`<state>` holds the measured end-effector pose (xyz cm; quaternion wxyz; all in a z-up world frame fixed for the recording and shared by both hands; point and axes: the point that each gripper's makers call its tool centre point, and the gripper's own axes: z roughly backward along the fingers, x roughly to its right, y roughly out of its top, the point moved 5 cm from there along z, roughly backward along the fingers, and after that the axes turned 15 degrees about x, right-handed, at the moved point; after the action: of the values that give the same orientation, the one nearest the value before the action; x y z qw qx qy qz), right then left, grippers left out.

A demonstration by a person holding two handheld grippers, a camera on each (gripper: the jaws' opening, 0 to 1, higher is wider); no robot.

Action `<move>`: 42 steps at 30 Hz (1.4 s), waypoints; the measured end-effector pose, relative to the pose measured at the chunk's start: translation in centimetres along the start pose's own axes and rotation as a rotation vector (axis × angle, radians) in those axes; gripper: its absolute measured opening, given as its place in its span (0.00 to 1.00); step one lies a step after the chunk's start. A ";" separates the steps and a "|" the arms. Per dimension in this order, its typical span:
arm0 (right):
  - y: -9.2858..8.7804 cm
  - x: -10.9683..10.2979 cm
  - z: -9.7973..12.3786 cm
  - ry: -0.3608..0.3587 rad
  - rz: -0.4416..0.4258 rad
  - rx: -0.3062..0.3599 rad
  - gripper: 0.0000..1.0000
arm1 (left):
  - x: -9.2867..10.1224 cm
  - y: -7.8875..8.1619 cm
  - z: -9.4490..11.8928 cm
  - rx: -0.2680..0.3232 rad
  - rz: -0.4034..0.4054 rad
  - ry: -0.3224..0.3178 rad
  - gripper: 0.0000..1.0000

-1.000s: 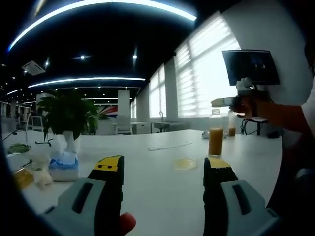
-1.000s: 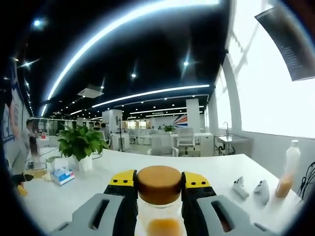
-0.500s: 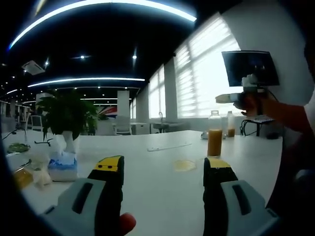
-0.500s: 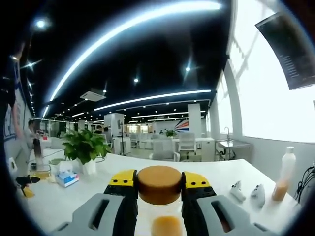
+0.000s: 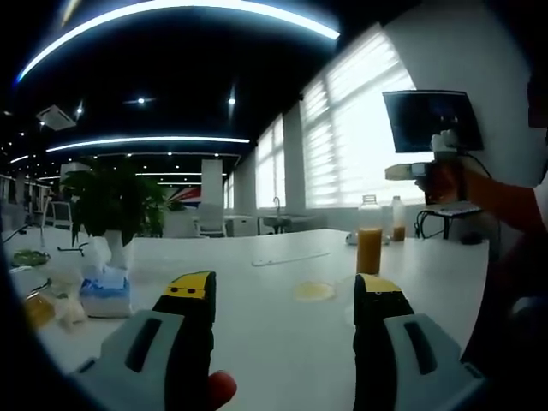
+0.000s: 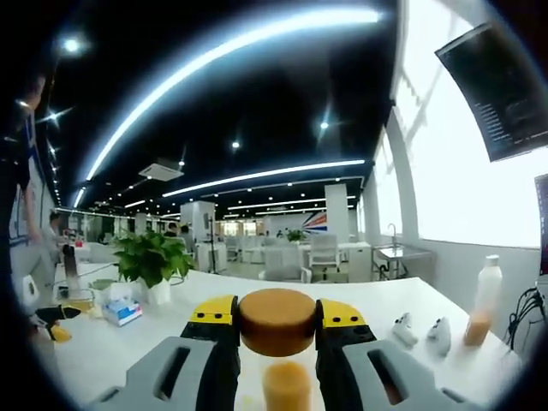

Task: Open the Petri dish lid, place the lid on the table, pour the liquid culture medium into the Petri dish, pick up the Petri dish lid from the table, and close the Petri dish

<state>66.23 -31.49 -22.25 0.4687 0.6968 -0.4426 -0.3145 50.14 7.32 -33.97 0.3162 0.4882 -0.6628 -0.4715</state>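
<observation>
My right gripper (image 6: 276,310) is shut on a round brown cap (image 6: 276,324), held in the air above a glass bottle of orange liquid (image 6: 287,387). In the left gripper view that uncapped bottle (image 5: 370,236) stands on the white table (image 5: 257,317), and the right gripper (image 5: 421,171) hangs above and to the right of it in a hand with an orange sleeve. A shallow Petri dish with a yellowish bottom (image 5: 313,291) lies on the table in front of the bottle. My left gripper (image 5: 284,291) is open near the table, with nothing between its jaws.
A potted plant (image 5: 116,201) and a tissue box (image 5: 104,293) stand at the left. A flat clear strip (image 5: 287,257) lies beyond the dish. A second bottle (image 6: 481,312) and two white controllers (image 6: 402,329) sit at the right, below a wall screen (image 5: 432,120).
The right gripper has lifted the brown cap off the bottle and risen, leaving the bottle lower in its view. The left gripper has stayed almost still.
</observation>
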 end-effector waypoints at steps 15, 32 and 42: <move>-0.8 0.7 3.5 -0.025 0.003 -0.026 0.30 | 0.4 0.3 -0.2 0.002 -0.005 -0.013 0.57; -1.5 1.7 6.9 -0.054 0.002 -0.047 0.30 | 1.0 0.4 -0.5 0.005 -0.008 -0.028 0.57; -2.5 2.1 9.0 -0.078 -0.010 -0.066 0.30 | 1.5 0.4 -0.3 0.008 -0.001 -0.035 0.57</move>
<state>60.21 -36.34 -27.86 0.4724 0.6704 -0.4463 -0.3582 49.79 5.79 -33.51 0.3023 0.4814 -0.6698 -0.4777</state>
